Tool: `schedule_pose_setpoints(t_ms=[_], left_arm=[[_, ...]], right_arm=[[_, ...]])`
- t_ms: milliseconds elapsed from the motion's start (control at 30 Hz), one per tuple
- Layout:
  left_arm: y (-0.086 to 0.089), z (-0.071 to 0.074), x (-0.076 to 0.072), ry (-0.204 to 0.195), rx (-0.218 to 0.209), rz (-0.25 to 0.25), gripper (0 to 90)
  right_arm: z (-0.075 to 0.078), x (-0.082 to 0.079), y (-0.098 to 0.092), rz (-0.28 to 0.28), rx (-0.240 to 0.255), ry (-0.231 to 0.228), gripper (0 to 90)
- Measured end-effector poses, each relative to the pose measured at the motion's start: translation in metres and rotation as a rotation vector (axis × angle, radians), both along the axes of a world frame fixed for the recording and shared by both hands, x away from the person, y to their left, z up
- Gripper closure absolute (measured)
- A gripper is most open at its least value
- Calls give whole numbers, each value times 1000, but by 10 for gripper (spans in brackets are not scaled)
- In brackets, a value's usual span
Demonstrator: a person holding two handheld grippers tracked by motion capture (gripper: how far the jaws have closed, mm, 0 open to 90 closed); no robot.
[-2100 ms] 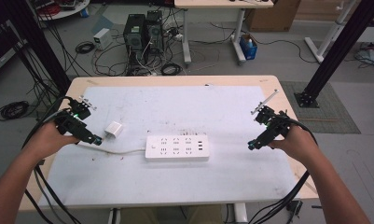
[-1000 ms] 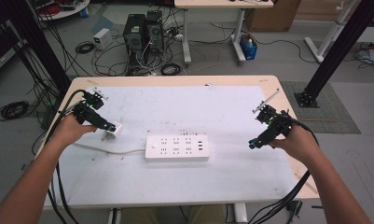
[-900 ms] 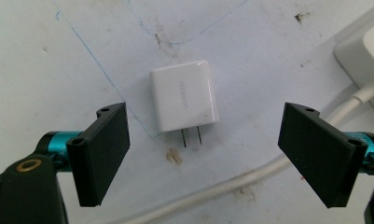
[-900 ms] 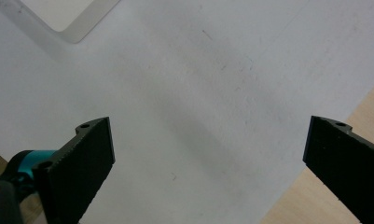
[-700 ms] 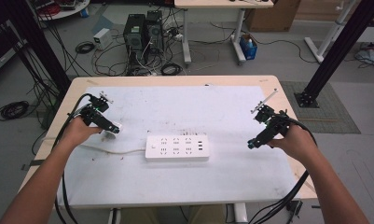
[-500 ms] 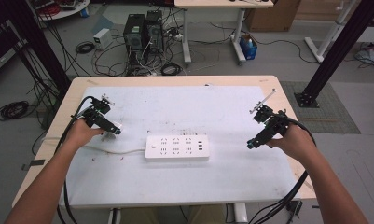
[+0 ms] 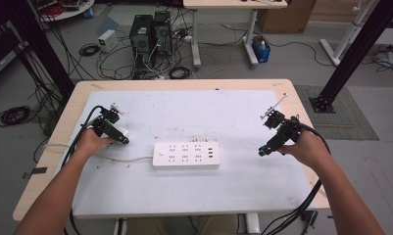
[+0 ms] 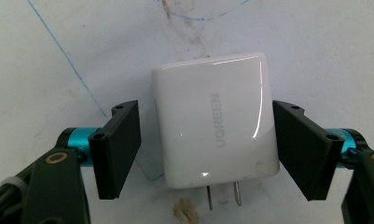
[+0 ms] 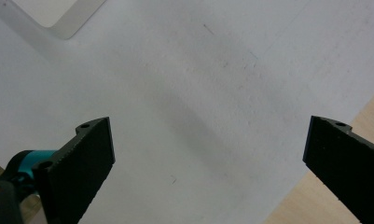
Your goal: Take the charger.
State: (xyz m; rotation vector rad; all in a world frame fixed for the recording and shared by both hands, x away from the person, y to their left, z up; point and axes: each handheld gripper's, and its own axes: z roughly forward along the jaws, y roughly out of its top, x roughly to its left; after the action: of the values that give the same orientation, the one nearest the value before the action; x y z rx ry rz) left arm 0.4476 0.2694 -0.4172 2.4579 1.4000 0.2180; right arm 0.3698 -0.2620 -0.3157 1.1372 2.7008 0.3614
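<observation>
My left gripper straddled the white charger at frame centre, jaws wide, not yet touching. I judged I should close evenly on its flat sides, clear of the prongs. My right gripper hovered wide open, empty.

Small gaps separate the charger from both jaws.

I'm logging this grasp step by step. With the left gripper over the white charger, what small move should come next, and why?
Probably close the left gripper. Its jaws stand open on either side of the white charger, with a small gap at each side, and the charger lies flat on the table with its prongs pointing back toward the gripper. It looks centred, so closing should clamp its sides.
</observation>
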Motion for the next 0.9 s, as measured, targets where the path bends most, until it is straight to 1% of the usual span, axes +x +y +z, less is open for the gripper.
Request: schedule_pose_setpoints(t_ms=[67, 100, 200, 300, 400, 567, 600, 633, 667, 700, 733, 800, 900], left_arm=[[1, 1, 0, -8, 0, -3, 278], [2, 1, 0, -8, -10, -2, 300], [1, 2, -1, -7, -10, -11, 324], [1, 3, -1, -4, -12, -19, 386], [2, 3, -2, -6, -7, -28, 405], [4, 4, -3, -6, -6, -20, 426], [4, 4, -4, -14, -2, -30, 426], [3, 4, -5, -17, -3, -28, 427], [2, 5, -5, -21, -6, -40, 427], [2, 7, -6, -28, -16, -42, 427], [1, 9, -7, -40, -26, -46, 427], [0, 14, -9, -50, -43, -55, 427], [0, 24, -12, -69, -44, -70, 427]], right_arm=[[0, 0, 0, 1, -2, 1, 12], [0, 0, 0, 3, -1, 1, 12], [-1, 1, -1, 1, 0, 1, 12], [-2, 1, -1, -1, -1, 7, 13], [-3, 1, 0, -1, -1, 5, 13], [-3, 1, 0, 0, -1, 3, 13], [-3, 1, 0, 1, -2, 2, 13], [-3, 1, -1, -1, 1, 1, 13], [-3, 1, -1, -7, 0, 4, 13], [-3, 0, -1, -8, -1, 4, 14], [-4, 0, -1, -6, 3, 3, 14], [-4, 1, -2, -7, 4, 2, 14], [-5, 0, -2, -6, 7, 1, 14]])
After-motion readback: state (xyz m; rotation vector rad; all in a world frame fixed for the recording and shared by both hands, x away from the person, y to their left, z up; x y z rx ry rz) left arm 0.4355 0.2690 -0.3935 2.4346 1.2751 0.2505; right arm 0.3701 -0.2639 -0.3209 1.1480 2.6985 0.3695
